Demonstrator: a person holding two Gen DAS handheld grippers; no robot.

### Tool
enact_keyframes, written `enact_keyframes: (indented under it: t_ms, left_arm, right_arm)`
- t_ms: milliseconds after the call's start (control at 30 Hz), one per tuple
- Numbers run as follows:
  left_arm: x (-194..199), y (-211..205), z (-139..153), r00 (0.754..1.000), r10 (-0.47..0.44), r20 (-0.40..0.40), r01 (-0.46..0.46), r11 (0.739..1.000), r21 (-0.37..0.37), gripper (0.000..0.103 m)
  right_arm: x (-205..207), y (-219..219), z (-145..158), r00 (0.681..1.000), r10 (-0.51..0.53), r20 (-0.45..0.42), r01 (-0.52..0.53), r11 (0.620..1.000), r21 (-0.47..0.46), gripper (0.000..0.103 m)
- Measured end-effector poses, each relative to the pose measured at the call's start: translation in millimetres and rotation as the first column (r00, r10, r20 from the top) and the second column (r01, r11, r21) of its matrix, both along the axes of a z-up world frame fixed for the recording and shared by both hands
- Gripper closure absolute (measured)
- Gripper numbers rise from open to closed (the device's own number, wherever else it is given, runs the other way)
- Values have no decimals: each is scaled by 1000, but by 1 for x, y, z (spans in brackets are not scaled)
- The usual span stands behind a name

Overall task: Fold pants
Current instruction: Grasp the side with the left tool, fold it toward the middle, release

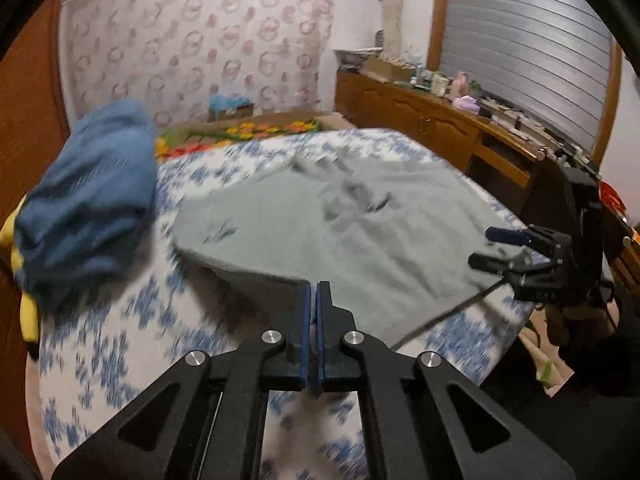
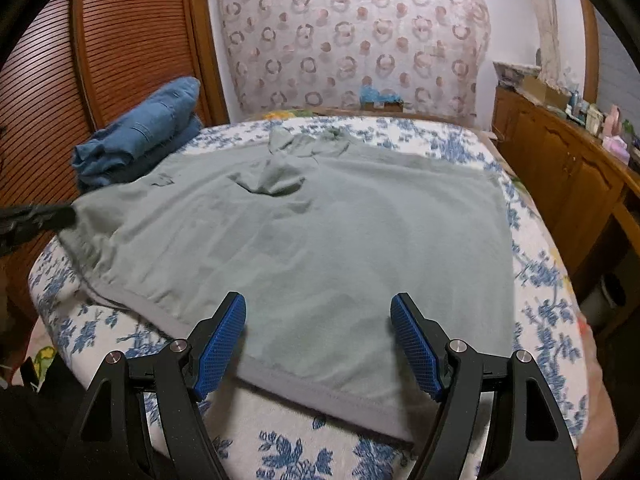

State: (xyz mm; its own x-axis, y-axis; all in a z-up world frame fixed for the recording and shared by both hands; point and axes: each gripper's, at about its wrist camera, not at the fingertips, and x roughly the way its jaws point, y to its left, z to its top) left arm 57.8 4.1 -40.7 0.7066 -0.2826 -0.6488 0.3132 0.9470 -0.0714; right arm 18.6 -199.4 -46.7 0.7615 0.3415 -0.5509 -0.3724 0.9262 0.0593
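Note:
Grey-green pants [image 2: 320,220] lie spread flat on the bed, with a few wrinkles at the far end. In the left wrist view my left gripper [image 1: 313,292] is shut, pinching the near corner of the pants [image 1: 340,220], and the cloth rises to its tips. In the right wrist view it shows as a dark blur at the left edge [image 2: 40,216], where the fabric is pulled up. My right gripper [image 2: 318,304] hovers open over the near hem with nothing pressed between its blue pads [image 2: 224,344]. From the left wrist view it stands open at the right edge [image 1: 492,248].
The bed [image 2: 540,320] has a white sheet with blue flowers. A pile of folded blue clothes [image 2: 140,136] sits at its far left corner. A cluttered wooden sideboard [image 2: 560,160] runs along the right, and a slatted wooden door [image 2: 120,40] stands to the left.

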Motion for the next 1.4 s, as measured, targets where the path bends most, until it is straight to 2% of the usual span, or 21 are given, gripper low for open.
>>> enact_keyframes:
  t_ms: [100, 300, 467, 567, 733, 800, 833, 867, 900, 1067, 1200, 1400]
  left_arm:
    - [10, -20, 14, 998, -51, 26, 51, 999, -6, 100]
    - [30, -59, 42, 989, -134, 69, 136, 990, -27, 100]
    - [32, -89, 62, 974, -205, 98, 207, 978, -13, 100]
    - [33, -97, 63, 973, -209, 100, 209, 978, 7, 100]
    - [33, -93, 59, 983, -158, 93, 155, 987, 34, 98]
    - [32, -89, 58, 987, -135, 90, 131, 990, 46, 83]
    - [32, -85, 57, 988, -125, 92, 122, 992, 44, 79]
    - [33, -84, 56, 989, -119, 92, 116, 992, 42, 69]
    - [33, -79, 56, 990, -111, 92, 108, 994, 35, 54]
    - [33, -64, 44, 994, -70, 87, 69, 997, 21, 32]
    - [32, -52, 21, 998, -42, 54, 41, 999, 24, 28]
    - [31, -42, -10, 1000, -12, -20, 13, 1000, 25, 28]
  right_arm:
    - [-6, -5, 4, 1000, -3, 26, 3, 1000, -19, 26]
    - [-11, -24, 4, 998, -42, 40, 42, 999, 14, 26]
    - [-11, -41, 4, 997, -68, 35, 67, 997, 47, 26]
    - [-13, -42, 2, 996, -76, 39, 74, 996, 56, 26]
    - [-16, -37, 0, 997, -70, 42, 67, 996, 63, 26]
    - [-17, -37, 0, 997, -64, 43, 61, 996, 64, 26]
    - [-16, -36, 0, 997, -61, 44, 58, 996, 63, 26]
    - [-16, -36, 1, 997, -56, 45, 54, 996, 64, 26]
    - [-16, -35, 1, 998, -51, 47, 48, 997, 65, 26]
    - [-13, -26, 3, 999, -15, 52, 11, 998, 63, 34]
    - [-9, -12, 1, 999, 29, 38, -31, 997, 66, 44]
    - [-1, 11, -10, 996, 94, 9, -94, 995, 42, 53]
